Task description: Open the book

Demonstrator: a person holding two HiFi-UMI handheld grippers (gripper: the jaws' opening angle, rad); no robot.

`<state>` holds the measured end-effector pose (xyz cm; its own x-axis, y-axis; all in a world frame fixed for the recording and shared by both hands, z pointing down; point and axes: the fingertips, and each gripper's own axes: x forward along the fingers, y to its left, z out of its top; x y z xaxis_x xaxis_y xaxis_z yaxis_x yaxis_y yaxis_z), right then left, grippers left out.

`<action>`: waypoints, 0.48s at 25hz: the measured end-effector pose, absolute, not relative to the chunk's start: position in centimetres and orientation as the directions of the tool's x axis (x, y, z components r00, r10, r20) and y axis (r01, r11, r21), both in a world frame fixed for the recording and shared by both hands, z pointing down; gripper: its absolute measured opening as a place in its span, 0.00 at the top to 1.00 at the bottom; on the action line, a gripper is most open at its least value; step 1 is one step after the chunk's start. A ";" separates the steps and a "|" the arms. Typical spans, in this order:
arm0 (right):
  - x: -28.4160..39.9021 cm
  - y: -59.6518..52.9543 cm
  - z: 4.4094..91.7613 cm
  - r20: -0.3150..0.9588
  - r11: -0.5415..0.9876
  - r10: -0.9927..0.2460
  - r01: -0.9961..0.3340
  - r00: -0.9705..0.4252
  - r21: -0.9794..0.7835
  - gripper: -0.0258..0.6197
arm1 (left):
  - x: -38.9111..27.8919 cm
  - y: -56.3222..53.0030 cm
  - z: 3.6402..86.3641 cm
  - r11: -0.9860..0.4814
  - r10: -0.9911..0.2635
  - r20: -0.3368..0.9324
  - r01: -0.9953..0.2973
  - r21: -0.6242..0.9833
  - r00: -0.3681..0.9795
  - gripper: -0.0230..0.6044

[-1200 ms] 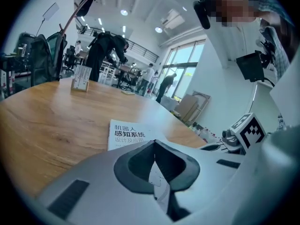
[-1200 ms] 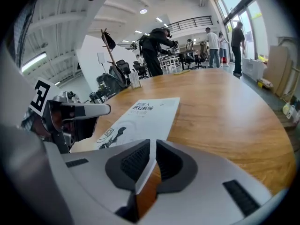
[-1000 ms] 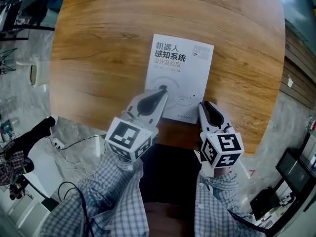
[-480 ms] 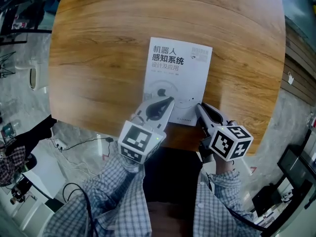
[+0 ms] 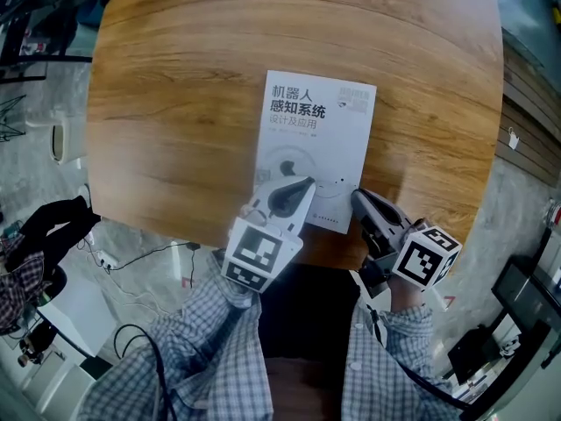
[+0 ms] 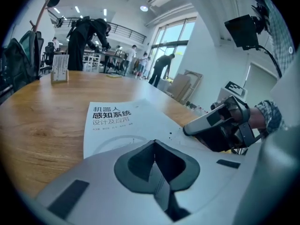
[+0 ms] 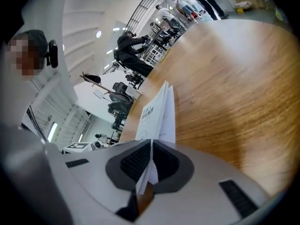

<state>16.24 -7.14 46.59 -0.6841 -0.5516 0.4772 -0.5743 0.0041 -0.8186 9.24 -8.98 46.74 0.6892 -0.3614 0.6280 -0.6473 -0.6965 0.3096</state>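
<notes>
Currently: white paperback book (image 5: 316,139) on round wooden worktop (image 5: 175,103), just ahead of both claws; left claw (image 5: 299,189) closed empty, apparently pinning it; right claw (image 5: 358,198) clamped on its near corner, seemingly for lifting.

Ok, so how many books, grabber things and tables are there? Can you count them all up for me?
book: 1
grippers: 2, the left gripper and the right gripper
table: 1
Total: 4
</notes>
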 end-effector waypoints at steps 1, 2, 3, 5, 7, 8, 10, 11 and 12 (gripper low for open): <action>16.2 -7.2 46.2 0.459 0.010 -0.560 -0.560 -0.690 -0.829 0.91 | 9.4 -8.9 46.7 -0.698 -0.356 0.627 -0.643 0.314 0.693 0.95; 16.0 -7.3 45.8 0.445 0.018 -0.567 -0.551 -0.693 -0.834 0.91 | 9.6 -8.8 46.7 -0.699 -0.352 0.625 -0.640 0.320 0.697 0.95; 15.9 -7.4 45.4 0.433 0.028 -0.573 -0.545 -0.696 -0.838 0.91 | 9.7 -8.7 46.5 -0.699 -0.347 0.624 -0.637 0.325 0.700 0.95; 15.5 -7.5 44.4 0.407 0.050 -0.583 -0.531 -0.704 -0.846 0.91 | 10.2 -8.4 46.1 -0.707 -0.337 0.619 -0.625 0.333 0.710 0.95; 15.0 -7.7 43.3 0.384 0.078 -0.587 -0.522 -0.713 -0.850 0.91 | 10.9 -8.1 45.2 -0.720 -0.324 0.604 -0.604 0.341 0.728 0.95; 14.7 -7.9 42.8 0.376 0.095 -0.587 -0.522 -0.717 -0.847 0.91 | 11.2 -8.1 44.8 -0.726 -0.320 0.596 -0.595 0.346 0.737 0.95; 14.0 -8.0 41.9 0.367 0.129 -0.583 -0.529 -0.724 -0.839 0.91 | 11.5 -8.3 44.0 -0.726 -0.320 0.581 -0.588 0.357 0.748 0.95; 13.6 -8.1 41.6 0.360 0.144 -0.582 -0.529 -0.729 -0.837 0.91 | 11.4 -8.5 43.7 -0.723 -0.323 0.575 -0.588 0.362 0.751 0.95; 13.3 -8.2 41.2 0.352 0.155 -0.582 -0.525 -0.733 -0.837 0.92 | 11.2 -8.7 43.4 -0.722 -0.327 0.572 -0.589 0.363 0.752 0.95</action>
<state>13.26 -8.19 41.22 -0.7333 -0.5818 0.3518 -0.5247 0.1552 -0.8370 11.24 -8.69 43.44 0.7523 -0.3270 0.5720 -0.5894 -0.7219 0.3626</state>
